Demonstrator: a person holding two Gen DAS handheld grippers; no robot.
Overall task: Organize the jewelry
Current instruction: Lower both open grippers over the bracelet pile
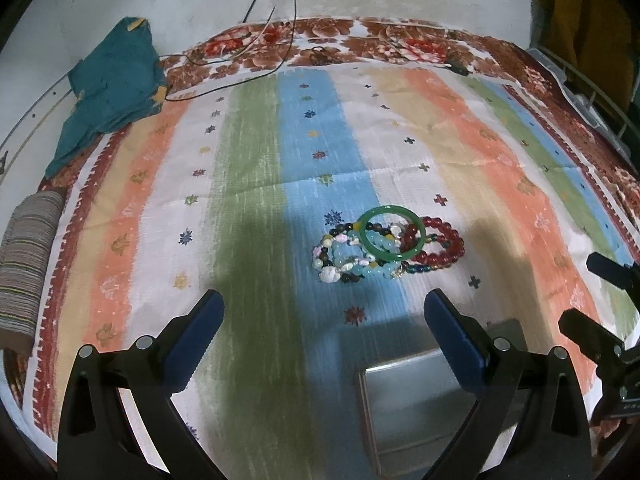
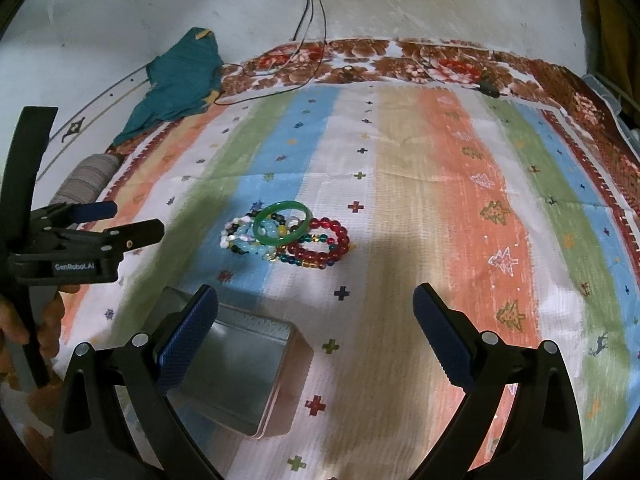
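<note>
A pile of bead bracelets (image 1: pixel 352 258) lies on the striped cloth, with a green bangle (image 1: pixel 391 232) on top and a red bead bracelet (image 1: pixel 446 246) at its right. The same pile (image 2: pixel 248 240), bangle (image 2: pixel 283 227) and red bracelet (image 2: pixel 324 246) show in the right wrist view. A shut silver metal box (image 1: pixel 416 408) (image 2: pixel 236 372) sits on the cloth nearer to me than the pile. My left gripper (image 1: pixel 324 320) is open and empty, short of the pile; it also shows in the right wrist view (image 2: pixel 124 220). My right gripper (image 2: pixel 316 316) is open and empty, to the right of the box; it also shows in the left wrist view (image 1: pixel 576 292).
A teal cloth (image 1: pixel 112 92) lies at the far left corner. A striped grey roll (image 1: pixel 28 264) lies at the left edge. Thin black cables (image 1: pixel 256 52) trail over the floral blanket at the back. A wire rack (image 1: pixel 592 92) stands at the far right.
</note>
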